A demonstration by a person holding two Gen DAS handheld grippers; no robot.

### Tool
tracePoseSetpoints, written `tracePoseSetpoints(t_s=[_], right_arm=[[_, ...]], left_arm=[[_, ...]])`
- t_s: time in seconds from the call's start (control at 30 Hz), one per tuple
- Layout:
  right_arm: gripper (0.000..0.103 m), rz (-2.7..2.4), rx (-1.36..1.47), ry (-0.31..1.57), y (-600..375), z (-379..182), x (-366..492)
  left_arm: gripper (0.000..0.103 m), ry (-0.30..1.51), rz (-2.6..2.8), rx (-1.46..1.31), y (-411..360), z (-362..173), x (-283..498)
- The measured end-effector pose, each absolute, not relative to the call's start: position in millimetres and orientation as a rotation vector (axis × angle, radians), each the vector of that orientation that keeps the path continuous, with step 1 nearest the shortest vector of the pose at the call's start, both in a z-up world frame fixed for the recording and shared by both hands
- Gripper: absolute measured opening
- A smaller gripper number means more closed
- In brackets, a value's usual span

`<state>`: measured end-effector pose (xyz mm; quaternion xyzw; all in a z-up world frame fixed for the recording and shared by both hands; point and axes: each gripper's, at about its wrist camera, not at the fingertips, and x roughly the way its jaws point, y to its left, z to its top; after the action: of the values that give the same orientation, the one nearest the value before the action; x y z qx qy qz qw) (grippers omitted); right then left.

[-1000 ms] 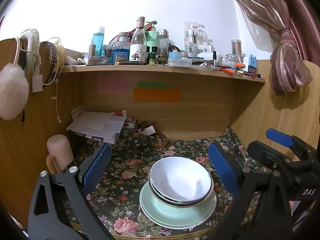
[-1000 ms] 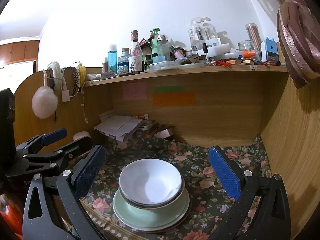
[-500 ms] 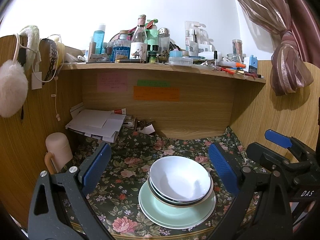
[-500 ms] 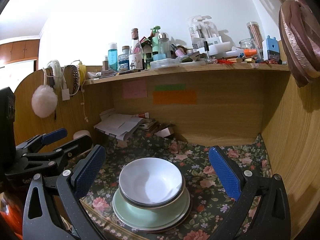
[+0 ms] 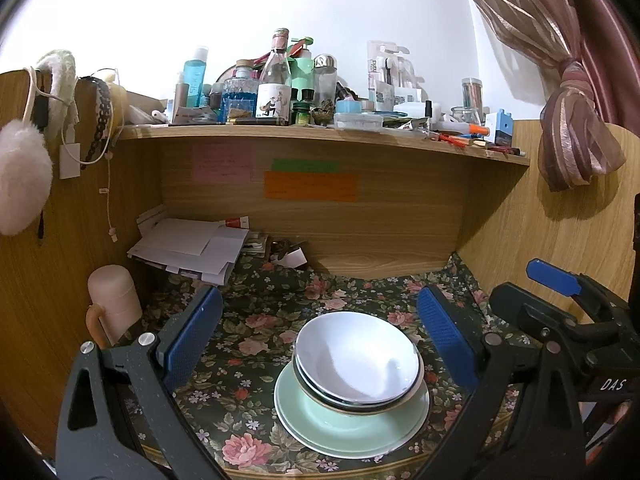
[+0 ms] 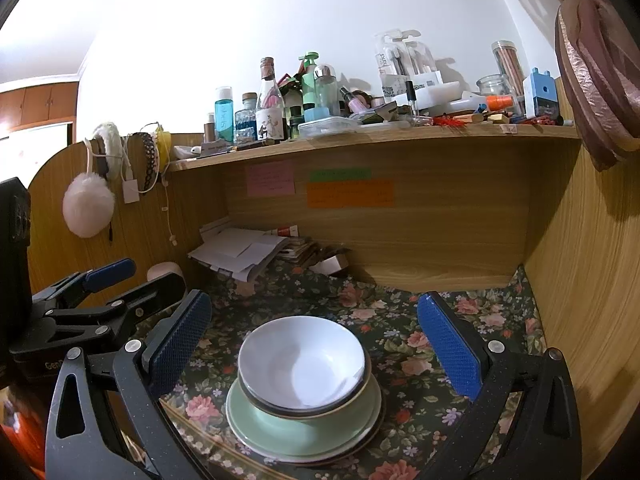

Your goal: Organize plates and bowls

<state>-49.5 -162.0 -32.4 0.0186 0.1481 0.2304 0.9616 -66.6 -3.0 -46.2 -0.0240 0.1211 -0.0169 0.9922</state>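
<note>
Hovering: left claw [image 5: 320, 336] and right claw [image 6: 316, 340], both spread wide, empty. Bowls [image 5: 356, 364] nested on plates [image 5: 352, 428], near table [image 5: 256, 312] front edge. Glazed, slick, breakable, likely heavy; pinch top bowl's rim.

Wooden desk alcove [image 5: 360, 232], cluttered shelf [image 5: 320, 134], white wall [image 5: 280, 0], pink curtain [image 5: 560, 80].

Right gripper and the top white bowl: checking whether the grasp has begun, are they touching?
Apart. In the right wrist view the right gripper is open, and floral cloth shows between each blue pad and the top white bowl.
</note>
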Motion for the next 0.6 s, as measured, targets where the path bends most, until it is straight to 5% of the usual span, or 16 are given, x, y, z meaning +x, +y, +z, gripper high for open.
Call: tracePoseSetpoints(t_s=[0.6], right_arm=[[0.103, 0.466, 0.042, 0.3, -161.8, -32.7, -48.8]], left_arm=[[0.099, 0.244, -0.039, -0.056, -2.5, -45.3, -64.9]])
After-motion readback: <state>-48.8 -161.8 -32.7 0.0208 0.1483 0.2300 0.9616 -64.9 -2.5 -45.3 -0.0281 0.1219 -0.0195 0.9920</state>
